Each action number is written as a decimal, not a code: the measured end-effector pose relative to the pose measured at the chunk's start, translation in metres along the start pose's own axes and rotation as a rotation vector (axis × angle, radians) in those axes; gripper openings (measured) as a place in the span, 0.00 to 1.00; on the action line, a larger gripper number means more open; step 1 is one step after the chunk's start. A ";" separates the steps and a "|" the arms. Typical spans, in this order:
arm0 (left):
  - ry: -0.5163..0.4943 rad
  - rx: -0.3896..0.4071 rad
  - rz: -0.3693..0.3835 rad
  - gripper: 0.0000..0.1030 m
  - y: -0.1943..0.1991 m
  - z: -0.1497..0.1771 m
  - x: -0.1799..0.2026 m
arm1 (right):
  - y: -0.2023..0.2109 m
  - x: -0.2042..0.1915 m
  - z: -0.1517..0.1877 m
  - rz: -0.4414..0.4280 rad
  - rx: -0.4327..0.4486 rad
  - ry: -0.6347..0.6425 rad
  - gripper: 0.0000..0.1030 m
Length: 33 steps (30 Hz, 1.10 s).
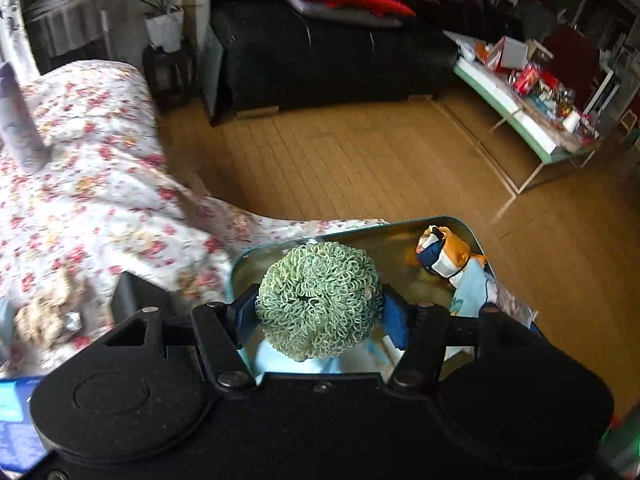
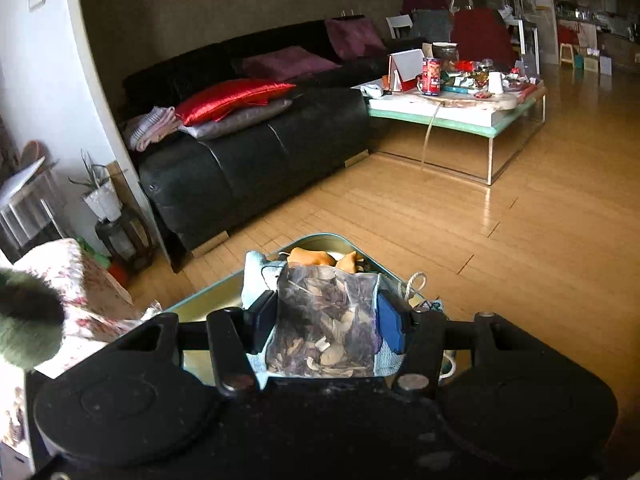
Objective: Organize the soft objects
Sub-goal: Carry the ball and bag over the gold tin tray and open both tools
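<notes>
Green looped yarn fills the near middle of our left wrist view: one round pompom-like ball (image 1: 318,302) sits clamped in our left gripper (image 1: 318,312), whose jaws press its two sides and stand only as wide as the ball. In our right wrist view, the right gripper (image 2: 326,320) is closed on one clear mesh pouch of dried leaves (image 2: 326,320), with the jaws pressing the pouch's two sides and a pale blue cloth (image 2: 256,276) bunched just behind it.

Just beyond both grippers lies one teal-rimmed metal tin (image 1: 256,250), open on top. Inside it we count one orange, white and navy soft toy (image 1: 442,252) at the far end, with light blue fabric beside it. The green ball hangs above the tin's near end, and the pouch above the tin as well.

To the left, one bed under a floral cover (image 1: 92,184) touches the tin's edge. Farther off, wooden floorboards (image 1: 360,160) run to one black leather sofa (image 2: 256,160). On it we count one red cushion (image 2: 232,98) atop one grey cushion, and two purple cushions behind. One cluttered counter (image 2: 460,120) stands right of the sofa, well apart from the tin.
</notes>
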<state>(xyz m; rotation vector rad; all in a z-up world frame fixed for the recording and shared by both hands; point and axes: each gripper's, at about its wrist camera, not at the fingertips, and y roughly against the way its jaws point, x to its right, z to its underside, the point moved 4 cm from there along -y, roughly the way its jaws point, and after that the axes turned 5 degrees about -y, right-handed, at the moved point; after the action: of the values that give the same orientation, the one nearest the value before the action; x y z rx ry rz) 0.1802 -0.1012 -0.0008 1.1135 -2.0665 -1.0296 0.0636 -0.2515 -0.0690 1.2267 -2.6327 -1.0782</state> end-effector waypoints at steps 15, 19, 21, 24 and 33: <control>-0.025 -0.061 0.019 0.76 -0.049 -0.023 0.033 | -0.004 0.006 -0.003 0.013 0.005 -0.047 0.67; -0.014 -0.066 0.015 0.79 -0.048 -0.019 0.028 | 0.001 0.004 -0.004 0.008 0.039 -0.041 0.70; -0.011 -0.068 0.013 0.81 -0.046 -0.018 0.025 | 0.001 0.002 -0.003 0.007 0.037 -0.028 0.70; 0.000 -0.061 0.008 0.86 -0.040 -0.015 0.019 | 0.003 0.002 -0.002 0.007 0.042 -0.032 0.71; 0.044 -0.042 -0.039 0.93 -0.012 0.002 -0.011 | 0.003 -0.002 0.000 0.008 0.034 -0.025 0.76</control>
<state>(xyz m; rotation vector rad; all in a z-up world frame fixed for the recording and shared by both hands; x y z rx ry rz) 0.1889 -0.0955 -0.0127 1.1494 -1.9877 -1.0530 0.0630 -0.2493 -0.0669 1.2161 -2.6829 -1.0581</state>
